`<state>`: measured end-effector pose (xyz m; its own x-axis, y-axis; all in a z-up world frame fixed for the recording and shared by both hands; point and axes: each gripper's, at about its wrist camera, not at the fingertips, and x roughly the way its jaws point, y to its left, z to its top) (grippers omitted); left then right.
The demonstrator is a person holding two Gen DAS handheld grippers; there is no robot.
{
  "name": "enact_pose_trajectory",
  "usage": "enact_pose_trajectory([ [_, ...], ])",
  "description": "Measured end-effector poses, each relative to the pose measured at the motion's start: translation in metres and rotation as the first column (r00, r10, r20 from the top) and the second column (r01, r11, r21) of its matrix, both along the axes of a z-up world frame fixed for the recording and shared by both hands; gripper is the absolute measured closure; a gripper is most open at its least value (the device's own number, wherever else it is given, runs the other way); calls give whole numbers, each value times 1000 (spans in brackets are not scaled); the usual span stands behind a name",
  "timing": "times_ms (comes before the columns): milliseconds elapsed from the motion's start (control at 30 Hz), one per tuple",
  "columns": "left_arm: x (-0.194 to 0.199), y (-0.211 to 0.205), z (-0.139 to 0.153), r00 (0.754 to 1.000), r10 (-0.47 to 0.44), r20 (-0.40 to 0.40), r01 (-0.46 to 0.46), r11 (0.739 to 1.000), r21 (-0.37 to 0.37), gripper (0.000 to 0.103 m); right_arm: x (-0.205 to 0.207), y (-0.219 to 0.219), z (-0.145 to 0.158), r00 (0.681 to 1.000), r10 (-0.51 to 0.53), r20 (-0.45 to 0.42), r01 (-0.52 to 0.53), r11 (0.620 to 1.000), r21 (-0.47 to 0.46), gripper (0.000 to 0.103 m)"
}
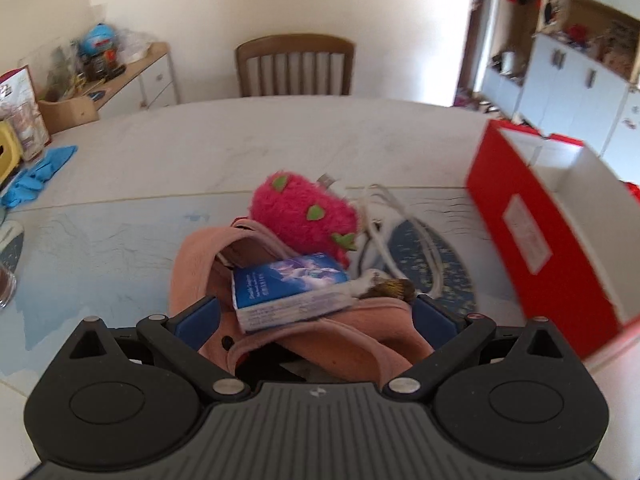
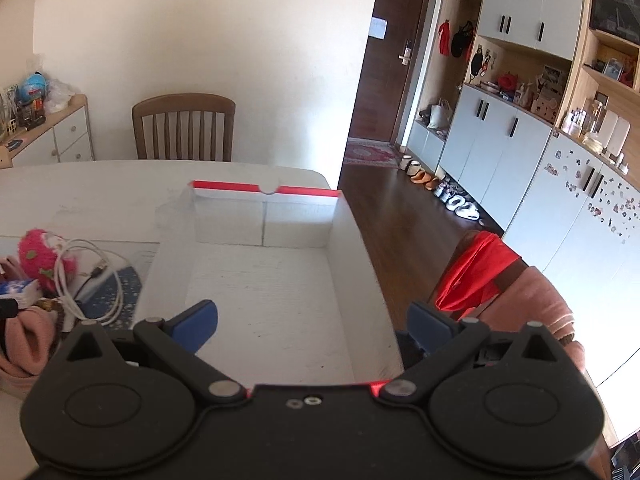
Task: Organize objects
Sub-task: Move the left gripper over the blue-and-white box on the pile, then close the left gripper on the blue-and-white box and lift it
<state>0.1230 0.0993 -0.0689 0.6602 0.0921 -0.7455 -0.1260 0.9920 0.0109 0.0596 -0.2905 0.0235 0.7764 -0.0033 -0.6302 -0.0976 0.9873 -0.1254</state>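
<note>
Nearest the left wrist camera, the left gripper [image 1: 316, 316] hung with its blue fingers spread wide apart, holding nothing, just above a heap on the table [image 1: 200, 152]. The near end of the pink slippers [image 1: 200, 264] was hidden behind the gripper body, and a small brown bristly object [image 1: 394, 289] beside them was too blurred to identify. A blue tissue pack [image 1: 288, 288] lay on the slippers, with a fuzzy pink strawberry plush [image 1: 300, 216] just beyond and a tangled white cable [image 1: 394, 216] to its right. The right gripper [image 2: 312, 322], likewise spread and holding nothing, hovered over the open red box [image 2: 360, 248], whose white interior showed bare. Farther off stood a wooden chair [image 2: 184, 126], then pale cabinets [image 2: 500, 136] along the right wall.
</note>
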Motion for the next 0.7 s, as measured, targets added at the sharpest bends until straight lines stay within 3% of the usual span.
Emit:
enact_pose_trajectory([
  [333,37,6,-23,985,152,-78,-151,988,10,1,37,-29,-24,998,11,-64,-14,999,-46,3],
  [567,43,10,-27,973,217,-85,-217,976,8,4,66,-48,-44,988,4,-151,-11,999,-45,22],
  [700,43,11,-30,967,238,-93,-240,971,-6,15,75,-56,-53,982,9,-189,-18,999,-43,33],
])
